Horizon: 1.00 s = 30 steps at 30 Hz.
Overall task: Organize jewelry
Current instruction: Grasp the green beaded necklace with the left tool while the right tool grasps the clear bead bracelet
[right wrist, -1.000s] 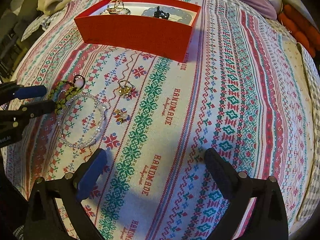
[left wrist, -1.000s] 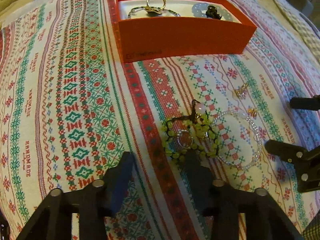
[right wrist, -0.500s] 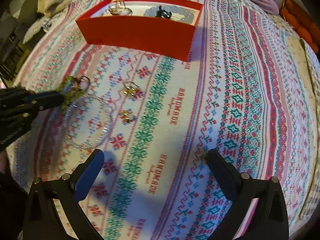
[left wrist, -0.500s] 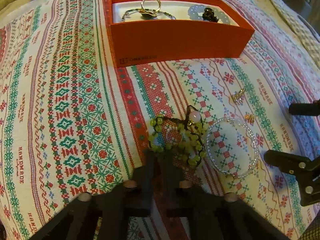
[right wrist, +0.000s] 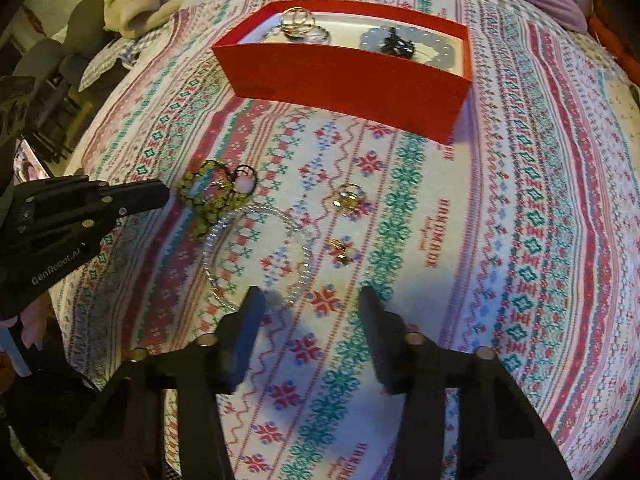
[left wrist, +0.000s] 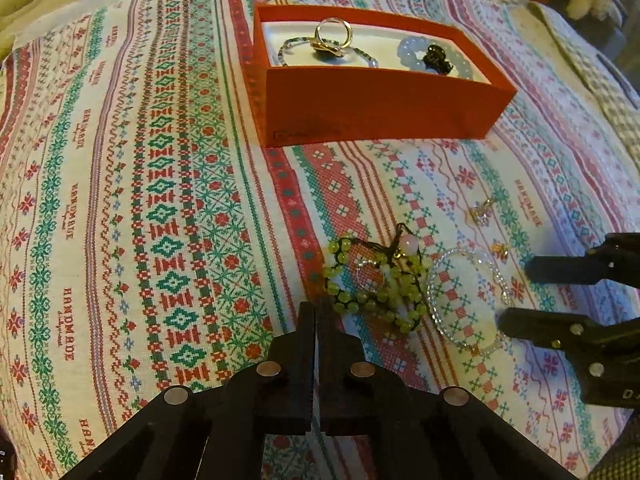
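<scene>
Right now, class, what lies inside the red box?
Inside the red box: a gold ring on a thin beaded bracelet, and a dark piece on a pale blue bead bracelet. The near wall hides the floor's front.

green bead bracelet [left wrist: 372,284] bunched | clear bead bracelet [left wrist: 468,300] flat beside | on cloth

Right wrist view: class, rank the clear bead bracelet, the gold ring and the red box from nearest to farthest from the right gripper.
1. Clear bead bracelet: just ahead of the right gripper, toward its left finger.
2. Gold ring: farther up the cloth, centre.
3. Red box: at the back.
</scene>
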{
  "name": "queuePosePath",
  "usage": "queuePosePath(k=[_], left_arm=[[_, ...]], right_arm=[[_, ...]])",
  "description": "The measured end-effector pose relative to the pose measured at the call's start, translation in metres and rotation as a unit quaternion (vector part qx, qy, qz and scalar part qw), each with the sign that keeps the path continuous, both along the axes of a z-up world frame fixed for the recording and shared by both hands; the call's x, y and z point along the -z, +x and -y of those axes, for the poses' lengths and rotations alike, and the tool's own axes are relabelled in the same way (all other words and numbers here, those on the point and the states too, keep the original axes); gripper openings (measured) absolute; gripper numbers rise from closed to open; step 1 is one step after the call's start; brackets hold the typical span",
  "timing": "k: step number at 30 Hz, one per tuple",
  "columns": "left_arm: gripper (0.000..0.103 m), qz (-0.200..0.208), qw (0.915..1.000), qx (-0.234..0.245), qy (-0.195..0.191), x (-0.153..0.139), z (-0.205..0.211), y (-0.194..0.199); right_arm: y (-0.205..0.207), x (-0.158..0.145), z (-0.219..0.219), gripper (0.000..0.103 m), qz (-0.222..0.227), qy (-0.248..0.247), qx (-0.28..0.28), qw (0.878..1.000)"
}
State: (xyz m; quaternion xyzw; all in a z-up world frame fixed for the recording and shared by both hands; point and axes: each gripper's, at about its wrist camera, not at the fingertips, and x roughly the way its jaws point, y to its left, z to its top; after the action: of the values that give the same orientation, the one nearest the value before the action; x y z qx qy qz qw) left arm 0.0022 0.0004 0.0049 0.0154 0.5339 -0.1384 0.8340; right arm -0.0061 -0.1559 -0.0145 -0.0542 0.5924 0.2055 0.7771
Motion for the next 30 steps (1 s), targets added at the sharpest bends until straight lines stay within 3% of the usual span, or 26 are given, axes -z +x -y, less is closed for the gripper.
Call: queuePosePath(k=[3, 6, 8, 12, 22, 23, 26, 30], left_arm=[[0.021, -0.004, 1.0000, 0.003, 0.000, 0.002, 0.004, 0.000], [0.024, -0.003, 1.0000, 0.004, -0.001, 0.001, 0.004, 0.000], [0.026, -0.002, 1.0000, 0.004, -0.008, 0.001, 0.004, 0.002], [0.028, -0.002, 0.9999, 0.006, -0.014, 0.001, 0.005, 0.006], [0.028, -0.002, 0.9998, 0.018, 0.003, 0.013, 0.023, 0.015], [0.026, 0.000, 0.9998, 0.017, 0.004, 0.013, 0.024, 0.016], [0.006, 0.001, 0.9998, 0.014, 0.011, 0.014, 0.027, 0.018], [0.004, 0.003, 0.9998, 0.012, 0.015, 0.013, 0.027, 0.019]], right_arm=[[0.001, 0.002, -0.001, 0.038, -0.002, 0.007, 0.000, 1.000], [0.003, 0.004, -0.003, 0.032, 0.000, 0.014, 0.003, 1.000], [0.002, 0.005, -0.003, 0.018, 0.001, 0.014, 0.001, 1.000], [0.005, 0.007, -0.009, 0.004, 0.001, 0.009, -0.007, 1.000], [0.000, -0.004, -0.001, 0.003, 0.018, -0.009, -0.011, 1.000], [0.001, -0.004, -0.001, 0.003, 0.018, -0.008, -0.010, 1.000], [0.001, -0.005, 0.000, 0.003, 0.018, -0.009, -0.009, 1.000], [0.001, -0.010, 0.005, 0.003, 0.022, -0.006, -0.008, 1.000]])
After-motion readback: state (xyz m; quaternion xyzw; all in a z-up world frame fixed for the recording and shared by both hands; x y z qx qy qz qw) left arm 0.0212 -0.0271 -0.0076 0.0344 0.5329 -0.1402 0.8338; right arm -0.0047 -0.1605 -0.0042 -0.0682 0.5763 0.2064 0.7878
